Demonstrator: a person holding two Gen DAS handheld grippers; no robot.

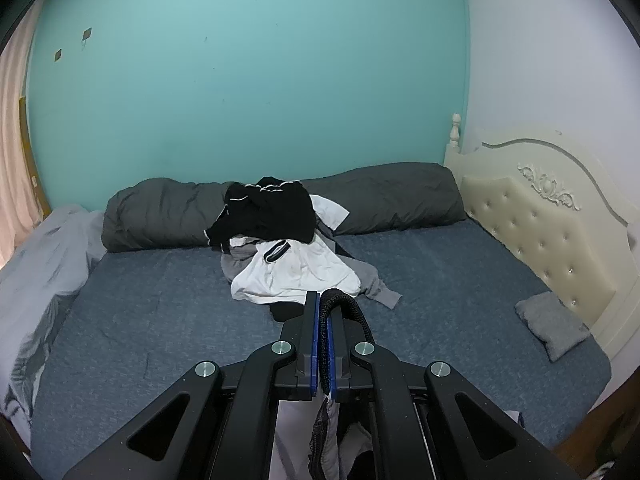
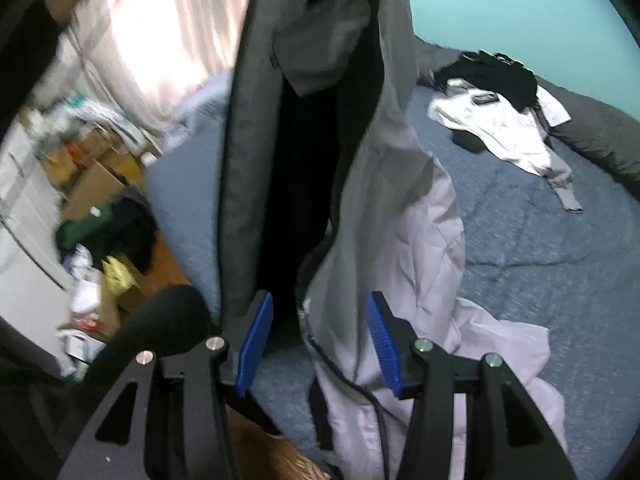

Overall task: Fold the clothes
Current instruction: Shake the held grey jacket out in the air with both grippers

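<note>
- Left gripper [image 1: 323, 320]: jaws closed narrow on a black corded edge of the grey garment [image 1: 326, 432], which hung below the pads toward the camera.
- Right gripper [image 2: 320, 344]: jaws parted about half wide and gripping nothing, the pads clear of any cloth; the lower part of the hanging garment lay between them untouched.
- Grey garment [image 2: 360, 208]: a light grey piece with dark lining and dark trim, hanging upright in the right wrist view, its lower end crumpled on the blue bed sheet [image 2: 540, 260] near the bed's edge.
- Clothes pile [image 1: 280, 248]: black, white and grey pieces heaped mid-bed against the dark grey rolled duvet [image 1: 160, 216]; not yet folded.
- Small folded grey cloth [image 1: 550, 324]: lay by the cream headboard [image 1: 540, 216].
- Risks, judged: the right jaws could close on the loose dark cord rather than on cloth, leaving a weak hold; the hem could slide off the bed's edge toward the cluttered floor [image 2: 100, 240].
- Room: open sheet lay between pile and grippers, enough for spreading; bounded by duvet, headboard and light bedding [image 1: 44, 264] at left.
</note>
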